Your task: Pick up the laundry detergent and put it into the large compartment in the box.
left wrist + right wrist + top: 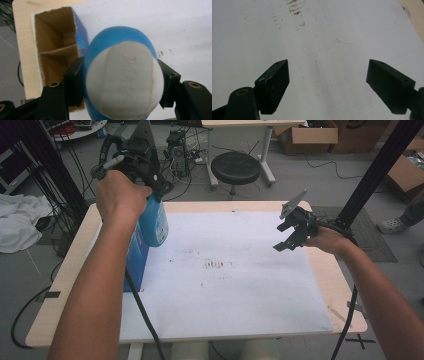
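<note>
High view: left claw (150, 182) raised over bench (70, 270) left side, clenched on blue bottle (154, 222); bottle hanging clear above open blue box (136, 262) standing near bench's left edge. Right claw (292, 232) held above white sheet (225, 280) at right side, jaws spread, nothing between them. Black stool (235, 168) on floor beyond bench.

Left gripper view: blue bottle (122, 75) with white bottom pinched between both black jaws; open box (56, 50) just behind, cardboard divider inside.

Right gripper view: jaws wide apart over stained white sheet (324, 37), released, gripping nothing.
</note>
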{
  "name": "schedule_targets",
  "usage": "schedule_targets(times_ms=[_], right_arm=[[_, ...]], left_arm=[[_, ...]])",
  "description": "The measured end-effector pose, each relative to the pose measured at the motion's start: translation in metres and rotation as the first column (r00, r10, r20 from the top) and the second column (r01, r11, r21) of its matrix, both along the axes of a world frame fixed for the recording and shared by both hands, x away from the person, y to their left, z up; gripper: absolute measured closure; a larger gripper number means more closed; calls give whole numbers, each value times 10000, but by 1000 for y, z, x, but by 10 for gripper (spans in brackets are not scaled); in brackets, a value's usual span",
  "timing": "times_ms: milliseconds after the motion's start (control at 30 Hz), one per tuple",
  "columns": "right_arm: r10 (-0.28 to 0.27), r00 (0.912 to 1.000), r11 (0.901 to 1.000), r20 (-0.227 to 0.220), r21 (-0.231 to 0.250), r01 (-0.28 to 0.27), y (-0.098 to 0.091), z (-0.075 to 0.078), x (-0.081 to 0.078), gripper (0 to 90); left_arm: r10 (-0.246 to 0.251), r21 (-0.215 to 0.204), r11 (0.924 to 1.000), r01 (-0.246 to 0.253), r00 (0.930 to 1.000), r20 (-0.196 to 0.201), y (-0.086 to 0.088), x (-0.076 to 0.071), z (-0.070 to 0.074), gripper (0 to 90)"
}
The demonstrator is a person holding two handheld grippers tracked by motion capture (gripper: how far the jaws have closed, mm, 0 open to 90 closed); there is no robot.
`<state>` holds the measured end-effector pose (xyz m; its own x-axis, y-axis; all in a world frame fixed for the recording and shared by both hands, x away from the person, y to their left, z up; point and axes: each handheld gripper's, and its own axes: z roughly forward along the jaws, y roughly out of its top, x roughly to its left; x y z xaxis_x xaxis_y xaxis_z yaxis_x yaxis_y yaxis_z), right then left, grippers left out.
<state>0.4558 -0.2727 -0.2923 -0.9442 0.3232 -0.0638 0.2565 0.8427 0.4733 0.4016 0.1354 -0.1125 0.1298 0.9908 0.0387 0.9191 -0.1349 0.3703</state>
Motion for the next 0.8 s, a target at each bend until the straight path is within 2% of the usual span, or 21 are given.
schedule_targets(times_ms=[300, 500, 800], right_arm=[[-24, 10000, 10000, -63, -39, 23, -1, 0, 1, 184], [-68, 10000, 10000, -62, -49, 68, -3, 1, 1, 184], [-171, 9998, 9998, -69, -49, 171, -6, 0, 1, 184]], left_arm=[[475, 4, 9989, -475, 9988, 115, 22, -3, 11, 381], [730, -54, 9973, -729, 9970, 247, 44, -6, 16, 381], [1186, 263, 9924, -1198, 9920, 420, 73, -9, 6, 381]])
